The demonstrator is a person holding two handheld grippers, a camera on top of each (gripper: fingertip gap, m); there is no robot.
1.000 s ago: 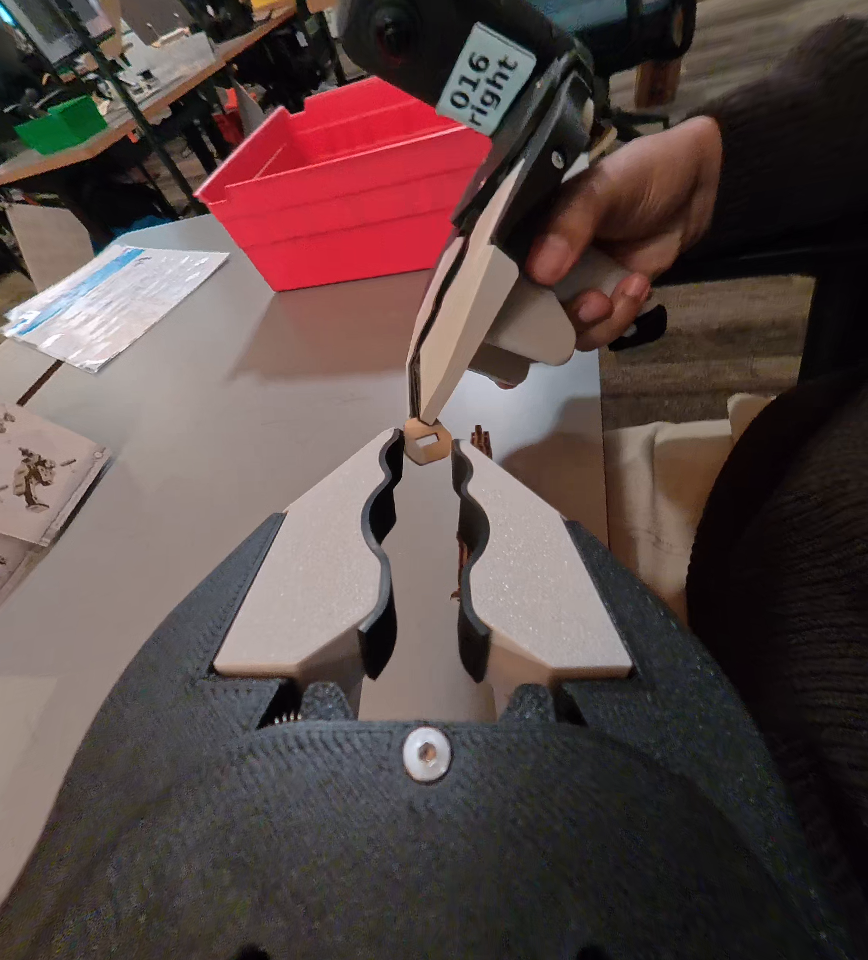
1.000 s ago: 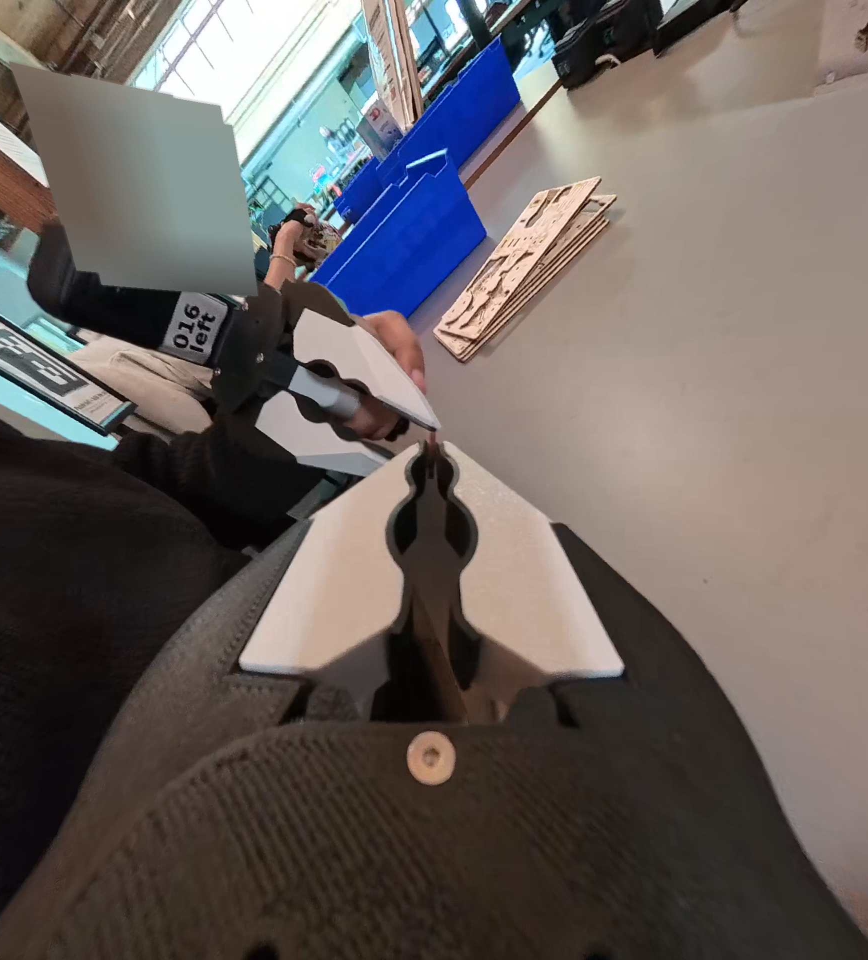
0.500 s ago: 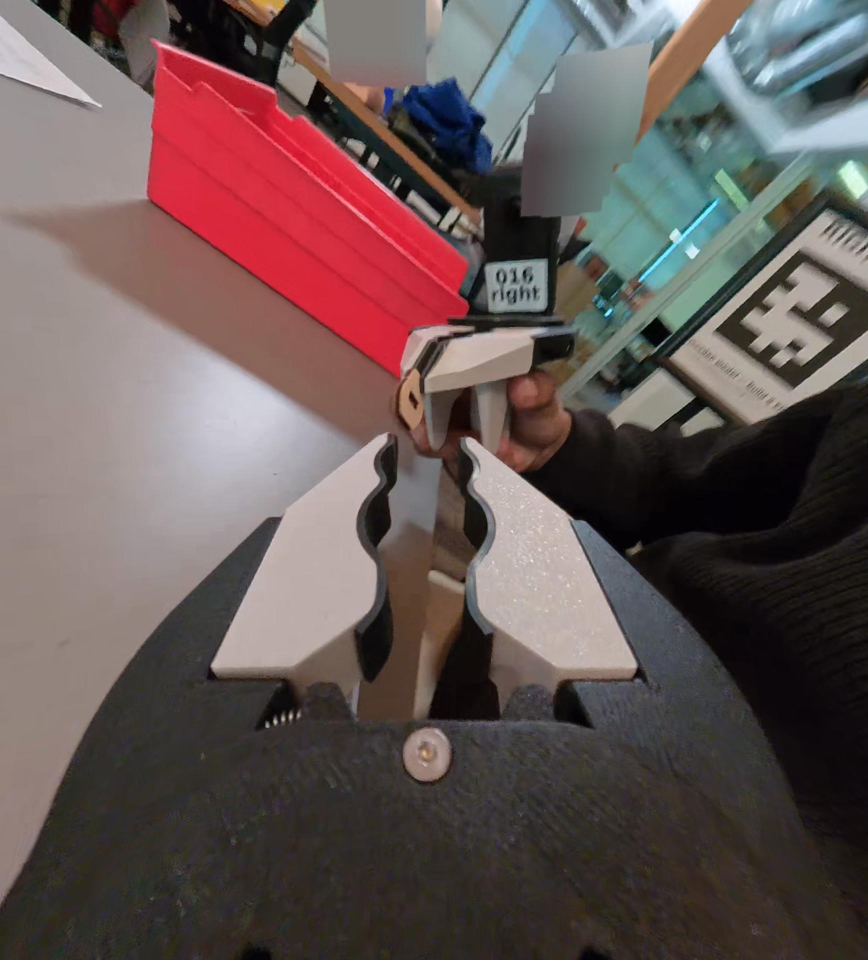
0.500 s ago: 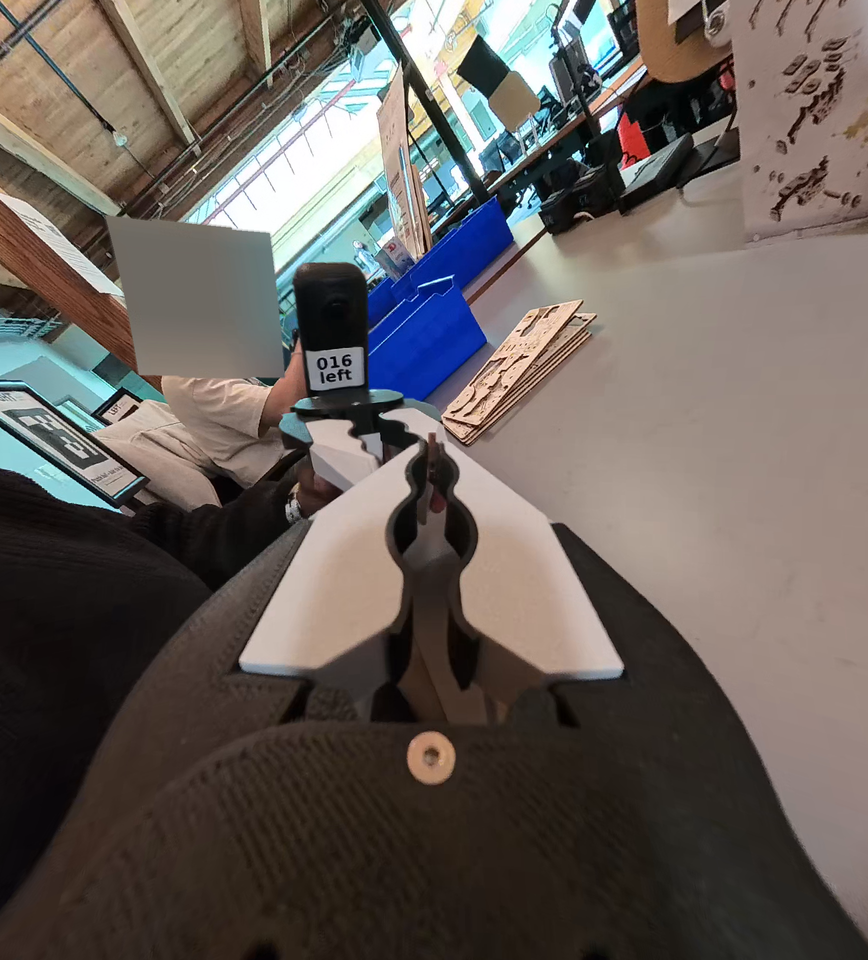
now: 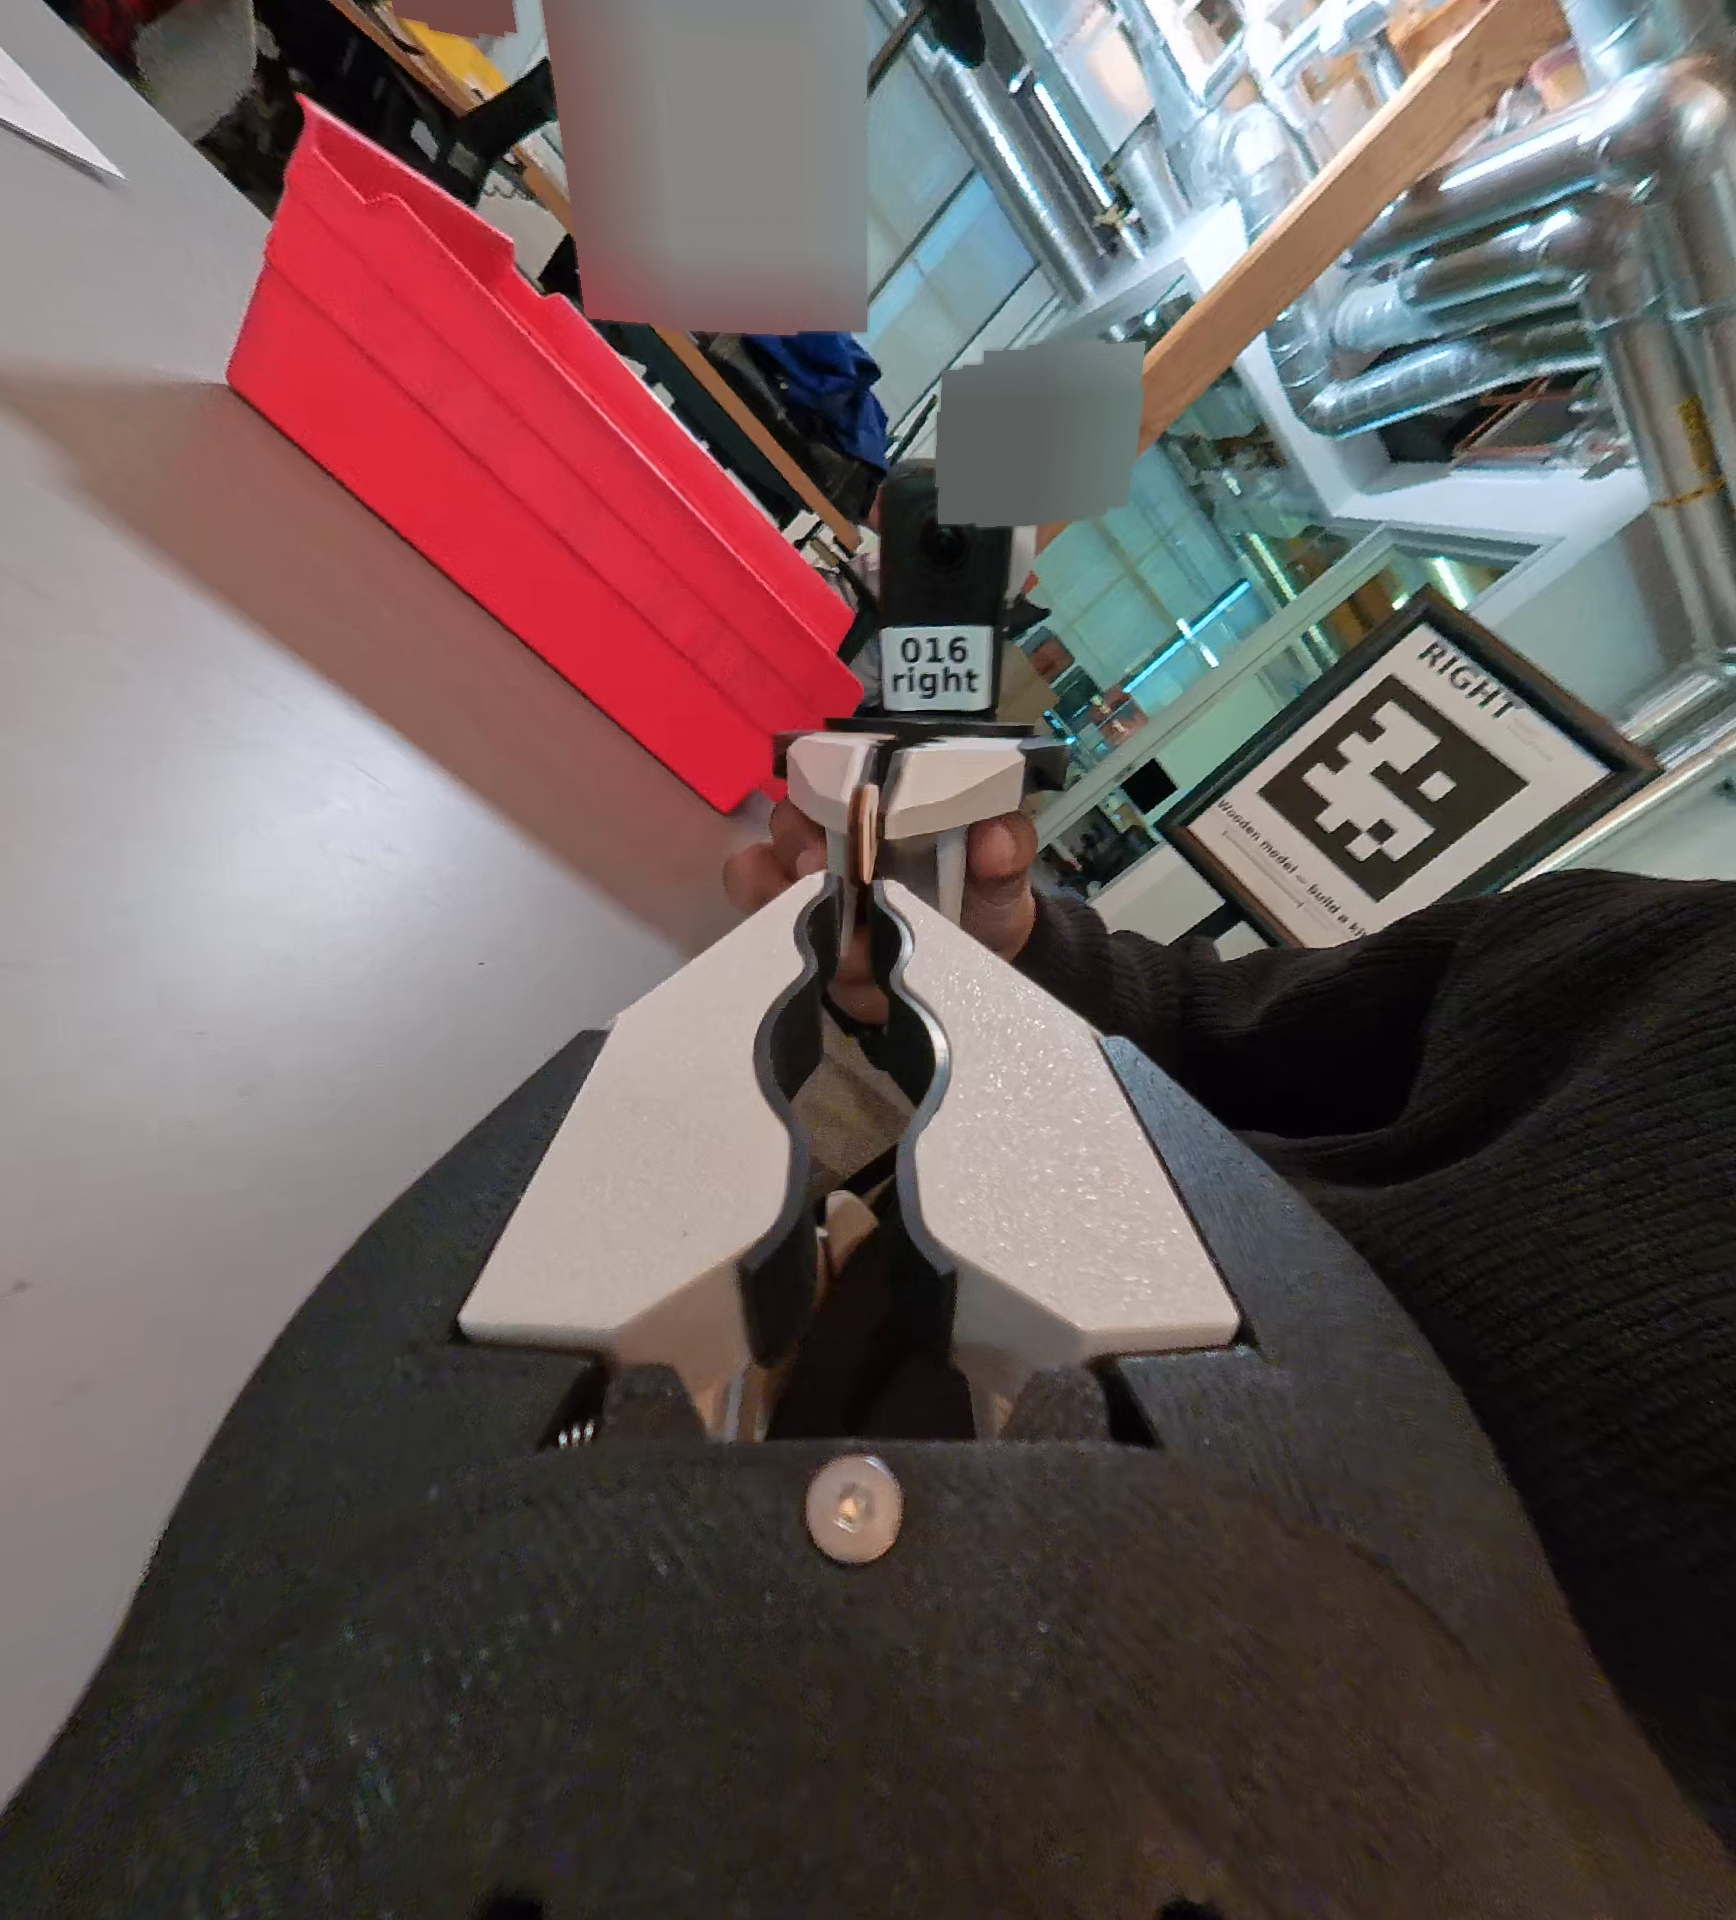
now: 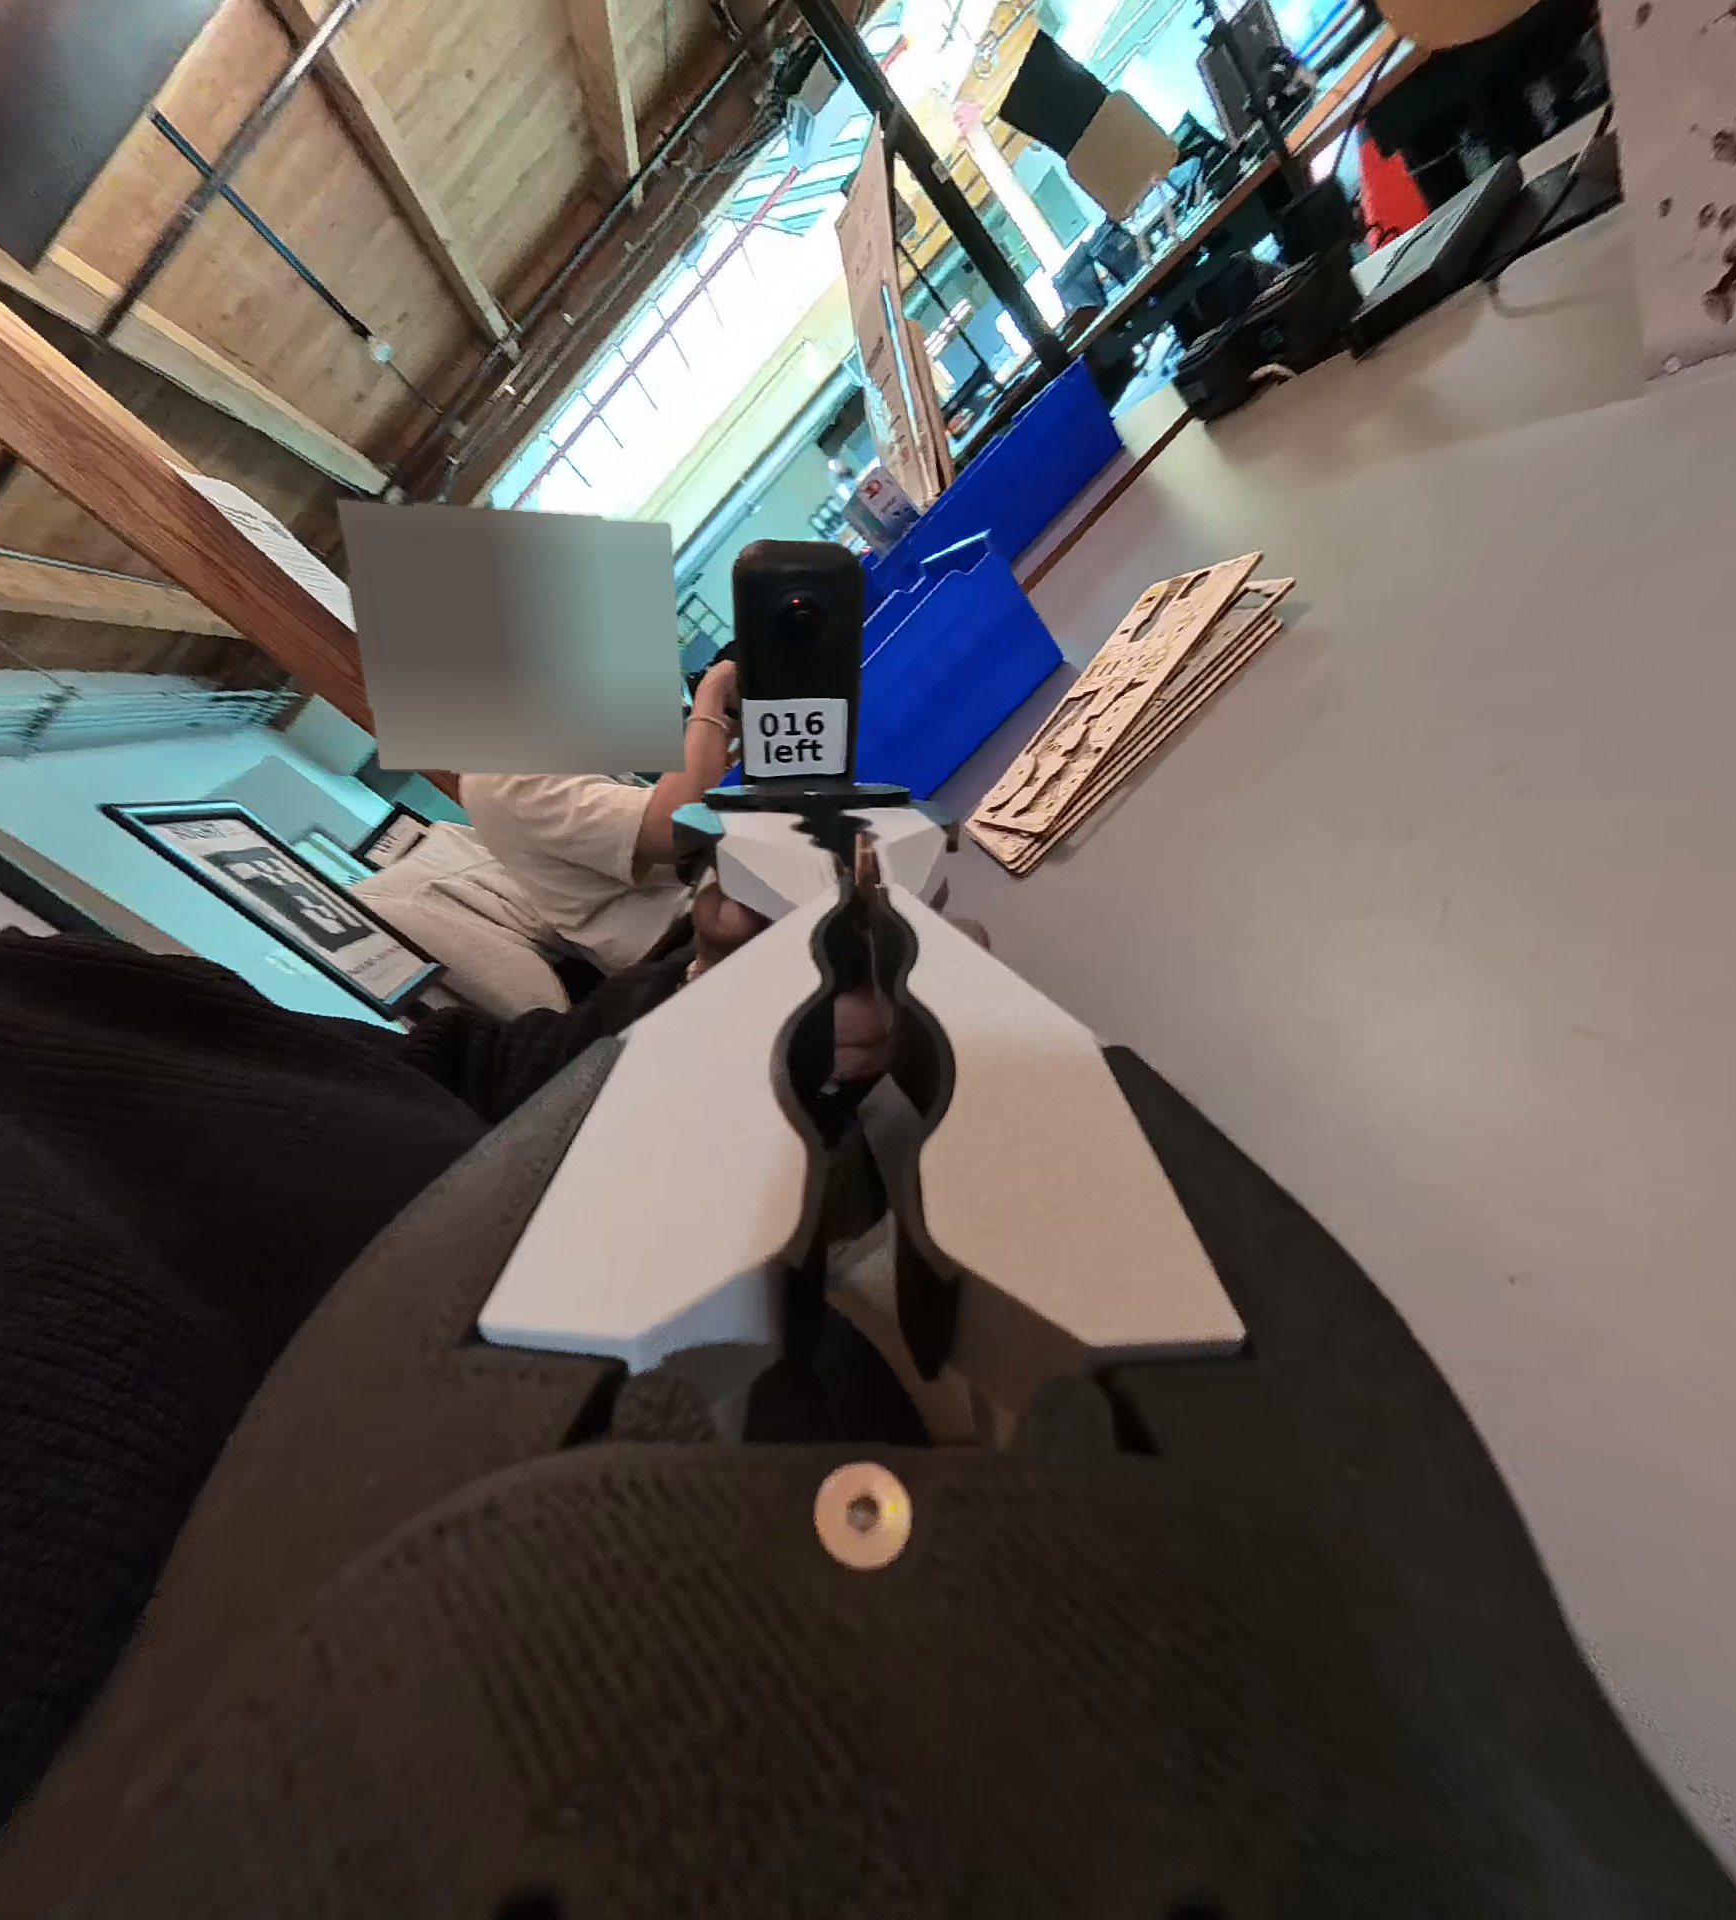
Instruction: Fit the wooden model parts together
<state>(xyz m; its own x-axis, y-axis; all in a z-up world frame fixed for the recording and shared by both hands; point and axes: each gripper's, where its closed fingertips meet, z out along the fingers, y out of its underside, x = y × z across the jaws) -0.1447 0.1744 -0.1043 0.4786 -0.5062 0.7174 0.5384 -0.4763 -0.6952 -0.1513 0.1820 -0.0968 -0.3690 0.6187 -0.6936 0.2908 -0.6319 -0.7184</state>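
A small tan wooden part [image 5: 858, 831] is pinched edge-on in my right gripper [image 5: 869, 831], which faces the left wrist camera above the grey table [image 5: 168, 831]. My left gripper [image 5: 856, 896] has its jaws drawn almost together on the near end of that part. In the right wrist view my right gripper [image 6: 859, 896] is shut with the wooden part [image 6: 862, 860] poking out past its tips. The left gripper [image 6: 828, 842] faces it tip to tip, jaws closed. How much of the part each gripper covers is hidden by the fingers.
A red bin [image 5: 531, 499] stands on the table behind the right gripper. Blue bins [image 6: 968, 665] and a stack of wooden sheets [image 6: 1134, 717] lie on the table beyond the left gripper. My black sleeve [image 5: 1466, 1143] fills the right side. A seated person [image 6: 573, 862] is behind. Both grippers' tips are close together, under 4 cm apart.
The left jaws were open and have closed on the wooden part. Both grippers have tilted up off the table and now face each other tip to tip.
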